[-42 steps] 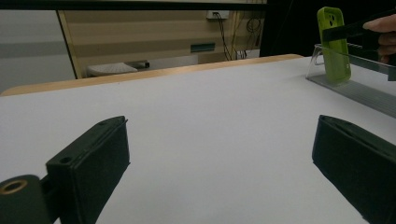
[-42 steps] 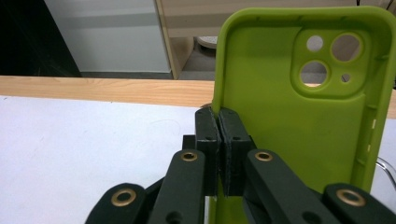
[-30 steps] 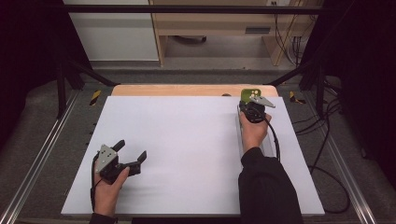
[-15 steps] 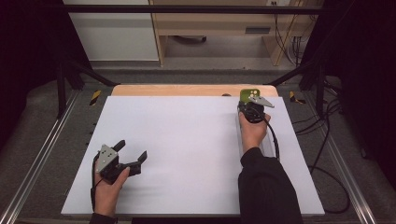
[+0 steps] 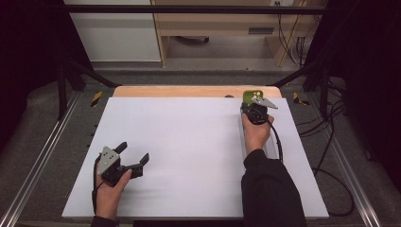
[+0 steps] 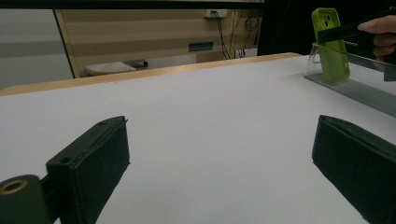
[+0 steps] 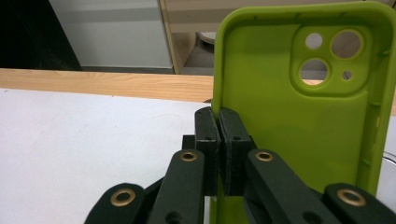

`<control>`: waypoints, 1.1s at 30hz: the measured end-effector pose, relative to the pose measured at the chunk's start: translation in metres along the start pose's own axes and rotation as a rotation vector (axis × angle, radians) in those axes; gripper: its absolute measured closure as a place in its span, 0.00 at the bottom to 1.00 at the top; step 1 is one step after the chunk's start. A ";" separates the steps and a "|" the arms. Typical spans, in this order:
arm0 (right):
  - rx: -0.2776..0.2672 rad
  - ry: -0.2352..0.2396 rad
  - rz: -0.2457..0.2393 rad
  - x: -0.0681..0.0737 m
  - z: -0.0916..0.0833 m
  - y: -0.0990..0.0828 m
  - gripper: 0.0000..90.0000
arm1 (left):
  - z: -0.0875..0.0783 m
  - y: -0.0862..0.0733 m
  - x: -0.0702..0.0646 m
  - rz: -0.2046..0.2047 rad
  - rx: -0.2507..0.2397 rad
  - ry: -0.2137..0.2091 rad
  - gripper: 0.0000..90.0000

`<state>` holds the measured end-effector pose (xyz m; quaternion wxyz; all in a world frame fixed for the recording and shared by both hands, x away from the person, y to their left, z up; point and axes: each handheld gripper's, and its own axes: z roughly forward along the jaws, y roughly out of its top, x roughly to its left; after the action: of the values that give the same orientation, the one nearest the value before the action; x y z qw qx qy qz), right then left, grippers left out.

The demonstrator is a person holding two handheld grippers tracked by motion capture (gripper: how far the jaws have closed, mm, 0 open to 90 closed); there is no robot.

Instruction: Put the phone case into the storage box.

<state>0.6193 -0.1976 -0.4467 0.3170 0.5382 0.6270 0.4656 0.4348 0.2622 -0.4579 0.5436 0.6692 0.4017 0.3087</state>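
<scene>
- At the near left of the white table sheet (image 5: pixel 189 156): left gripper (image 5: pixel 134 158) in the person's left hand (image 5: pixel 109 191), lying low and aimed across the sheet, jaws standing wide apart with nothing between them.
- Seen along those jaws in the left gripper view: bare sheet ahead, and far off to the upper right the lime-green soft plastic phone case (image 6: pixel 330 44), well apart from this gripper.
- At the far right corner of the sheet, close to the light wooden table edge (image 5: pixel 189 91): right gripper (image 5: pixel 251 105) in the person's right hand (image 5: pixel 257 135), jaws pressed together on the left side wall of the case (image 7: pixel 299 112), pinching that edge.
- Case upright, long axis vertical, camera cutouts at the top, open inner face turned toward the right gripper; lower end at a clear sloped stand (image 6: pixel 355 81) on the sheet, contact not certain.
- Judged: case straight ahead of and already in the right gripper, so any coming move falls to the right hand; left hand much farther off and idle.
</scene>
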 end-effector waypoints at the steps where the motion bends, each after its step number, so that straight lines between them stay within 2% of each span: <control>1: 0.000 0.000 0.001 0.000 0.000 0.000 0.98 | 0.000 0.000 0.000 0.000 0.000 0.000 0.04; 33: 0.006 0.012 -0.003 -0.002 0.001 -0.001 0.97 | 0.000 0.000 -0.001 0.002 0.001 -0.001 0.04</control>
<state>0.6208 -0.1991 -0.4480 0.3125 0.5353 0.6310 0.4666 0.4348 0.2616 -0.4579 0.5431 0.6702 0.4009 0.3086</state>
